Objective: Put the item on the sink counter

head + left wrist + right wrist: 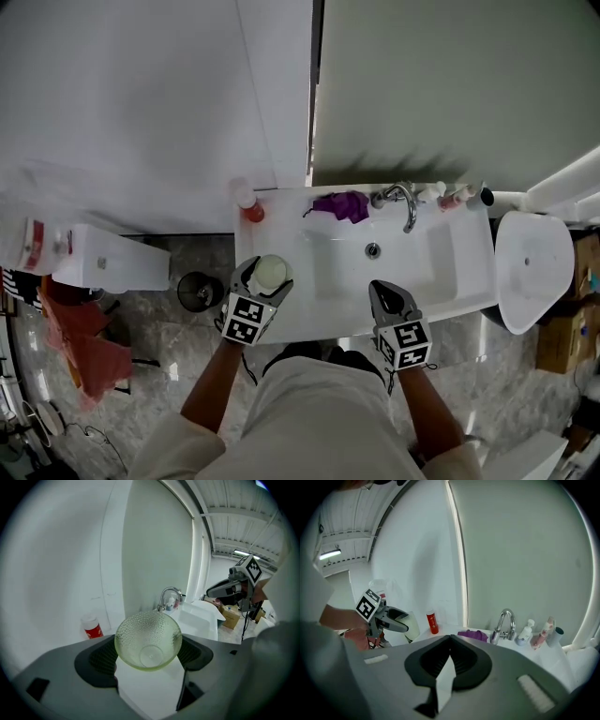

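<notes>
A pale green dimpled glass bowl [148,639] is clamped between the wide-spread jaws of the left gripper [263,275] over the near left corner of the white sink counter [281,230], while the right gripper [450,637] is held empty, jaws closed together, at the counter's near edge.

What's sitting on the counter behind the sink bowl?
A purple cloth, the faucet, several small bottles to its right and a red bottle at the left corner. Anything under the cloth is covered.
</notes>
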Demonstrator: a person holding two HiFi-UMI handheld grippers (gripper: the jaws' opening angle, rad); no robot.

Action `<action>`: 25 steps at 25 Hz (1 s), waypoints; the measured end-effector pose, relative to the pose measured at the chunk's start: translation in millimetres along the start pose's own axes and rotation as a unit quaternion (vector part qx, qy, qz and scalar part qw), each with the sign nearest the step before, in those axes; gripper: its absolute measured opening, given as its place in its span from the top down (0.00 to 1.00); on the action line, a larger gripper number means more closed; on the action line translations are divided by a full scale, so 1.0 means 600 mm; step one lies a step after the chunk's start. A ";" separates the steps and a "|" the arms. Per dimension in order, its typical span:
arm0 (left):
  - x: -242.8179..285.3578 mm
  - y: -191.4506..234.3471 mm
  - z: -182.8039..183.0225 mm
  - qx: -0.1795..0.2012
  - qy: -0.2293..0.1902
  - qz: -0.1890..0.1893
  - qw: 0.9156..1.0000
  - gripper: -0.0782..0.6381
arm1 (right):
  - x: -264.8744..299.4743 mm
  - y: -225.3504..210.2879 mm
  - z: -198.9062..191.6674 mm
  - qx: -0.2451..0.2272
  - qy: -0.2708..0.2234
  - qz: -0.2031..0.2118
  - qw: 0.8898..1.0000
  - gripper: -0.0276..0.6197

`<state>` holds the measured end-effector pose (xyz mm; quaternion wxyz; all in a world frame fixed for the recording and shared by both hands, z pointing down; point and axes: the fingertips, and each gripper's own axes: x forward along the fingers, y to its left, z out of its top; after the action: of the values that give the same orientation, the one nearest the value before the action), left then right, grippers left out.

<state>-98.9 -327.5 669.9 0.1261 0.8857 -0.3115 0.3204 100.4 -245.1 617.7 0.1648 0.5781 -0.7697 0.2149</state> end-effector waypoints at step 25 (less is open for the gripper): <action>0.305 0.122 -0.043 0.060 0.042 0.048 0.996 0.35 | 0.128 -0.045 -0.044 0.013 0.062 0.007 0.998 0.94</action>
<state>-47.7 -459.5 809.4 0.0704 0.8613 -0.3286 0.3811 105.2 -300.8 682.6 0.2027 0.5608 -0.7590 0.2616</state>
